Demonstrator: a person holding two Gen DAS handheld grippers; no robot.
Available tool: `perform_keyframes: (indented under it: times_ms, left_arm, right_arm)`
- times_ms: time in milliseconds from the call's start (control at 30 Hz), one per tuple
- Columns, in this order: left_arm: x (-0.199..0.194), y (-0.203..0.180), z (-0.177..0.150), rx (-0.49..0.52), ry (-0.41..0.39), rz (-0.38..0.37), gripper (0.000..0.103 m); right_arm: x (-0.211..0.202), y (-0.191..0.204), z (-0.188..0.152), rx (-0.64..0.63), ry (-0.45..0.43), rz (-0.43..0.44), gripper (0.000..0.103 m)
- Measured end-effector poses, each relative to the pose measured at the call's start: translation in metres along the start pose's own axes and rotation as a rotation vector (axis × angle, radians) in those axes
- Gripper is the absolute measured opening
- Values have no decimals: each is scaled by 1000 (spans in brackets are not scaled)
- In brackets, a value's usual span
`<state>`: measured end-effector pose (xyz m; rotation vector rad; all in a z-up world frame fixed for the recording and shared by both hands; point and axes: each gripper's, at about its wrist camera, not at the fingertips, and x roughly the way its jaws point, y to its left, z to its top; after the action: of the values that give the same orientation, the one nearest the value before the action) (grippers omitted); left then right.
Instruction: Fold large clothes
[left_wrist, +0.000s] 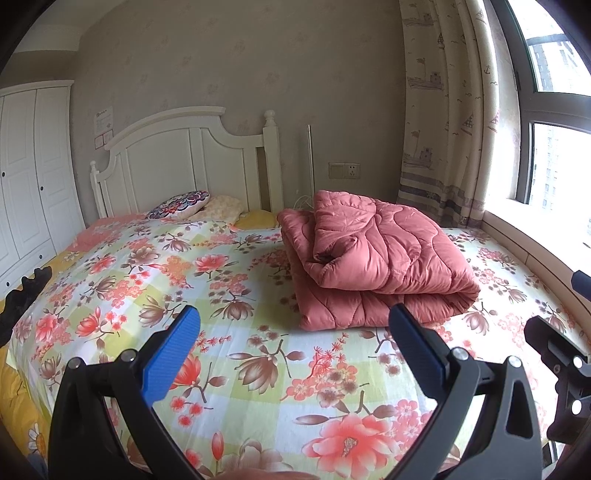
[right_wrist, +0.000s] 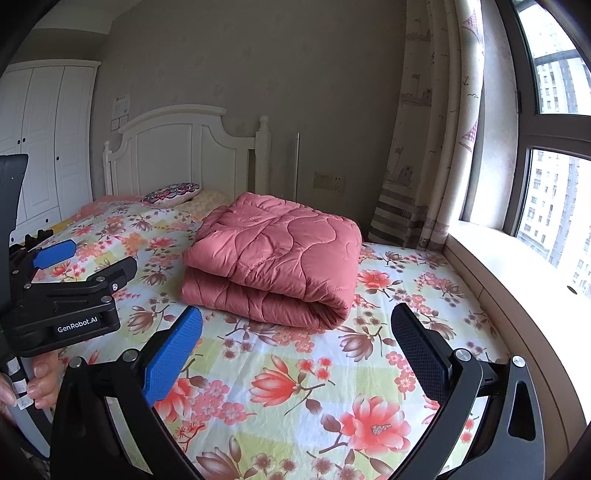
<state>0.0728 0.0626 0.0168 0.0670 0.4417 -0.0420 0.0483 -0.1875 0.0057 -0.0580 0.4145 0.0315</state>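
Grippers are hovering nearest the cameras, both empty: the left gripper (left_wrist: 295, 332) is holding its blue pads spread wide over the floral bedsheet (left_wrist: 258, 387), and the right gripper (right_wrist: 297, 332) is likewise spread, touching nothing. Beyond them the pink quilt (right_wrist: 273, 254) is lying on the bed as a thick folded bundle, toward the window side and well short of the headboard (right_wrist: 177, 155); from the left wrist view its top layer is sitting skewed and rumpled. Judgement: padded, soft and bulky, moderately heavy, likely slick-faced, so it will be sagging and sliding when lifted. Best hold looks to be the loose layered edges or corners, pinched deep, not the rounded fold. Farther back, a patterned pillow (left_wrist: 181, 208) is resting by the headboard.
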Motion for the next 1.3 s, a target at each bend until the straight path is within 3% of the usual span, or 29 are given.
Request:
perform_keyframes:
  times_ms: [933, 1300]
  left_arm:
    - [1, 0, -4, 3, 7, -2, 101]
    - [15, 4, -14, 8, 22, -50, 101]
  right_arm:
    - [4, 2, -6, 3, 18, 5, 98]
    - [12, 3, -13, 1, 39, 12, 98]
